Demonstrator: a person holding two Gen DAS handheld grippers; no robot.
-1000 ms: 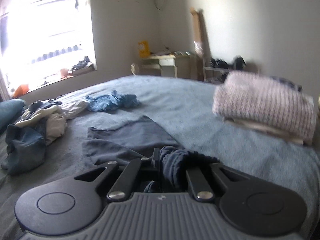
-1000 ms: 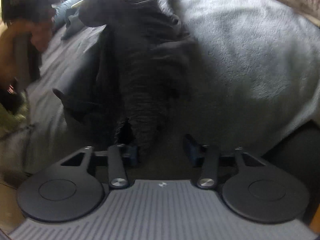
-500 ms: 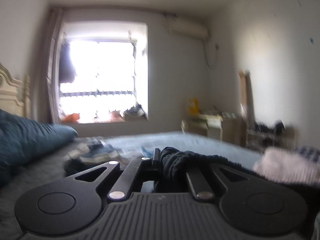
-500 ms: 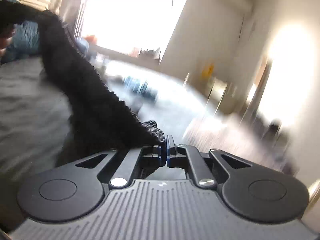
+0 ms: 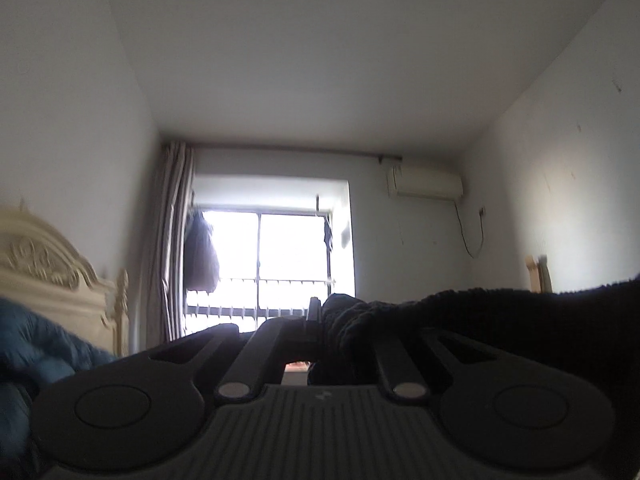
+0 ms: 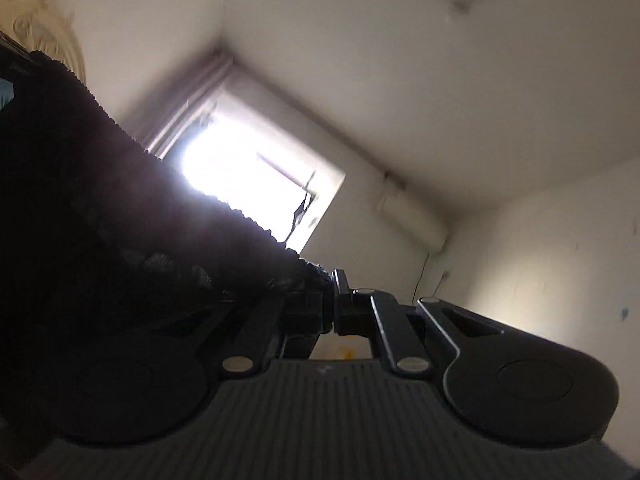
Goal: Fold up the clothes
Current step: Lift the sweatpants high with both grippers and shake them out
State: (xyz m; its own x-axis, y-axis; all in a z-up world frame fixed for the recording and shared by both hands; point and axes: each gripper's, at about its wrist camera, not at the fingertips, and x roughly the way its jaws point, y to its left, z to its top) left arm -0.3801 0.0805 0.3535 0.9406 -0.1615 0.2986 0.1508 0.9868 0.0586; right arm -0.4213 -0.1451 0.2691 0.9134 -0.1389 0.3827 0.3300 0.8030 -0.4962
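Observation:
A dark knitted garment (image 5: 500, 320) stretches from my left gripper (image 5: 318, 312) off to the right edge of the left wrist view. The left jaws are shut on a bunched edge of it. In the right wrist view the same dark garment (image 6: 120, 220) runs from my right gripper (image 6: 332, 284) up to the left, with its ribbed edge against the window light. The right jaws are shut on its corner. Both grippers point upward toward the ceiling, and the bed surface is out of sight.
A cream carved headboard (image 5: 52, 280) and a blue pillow (image 5: 44, 348) sit at the left. Straight ahead are a barred window (image 5: 272, 264) with a curtain (image 5: 168, 248), and an air conditioner (image 5: 424, 184) on the wall.
Both grippers have risen and tilted upward, lifting the dark garment off the bed. The right gripper shut on the cloth and rolled; the bed and clothes piles have dropped out of view.

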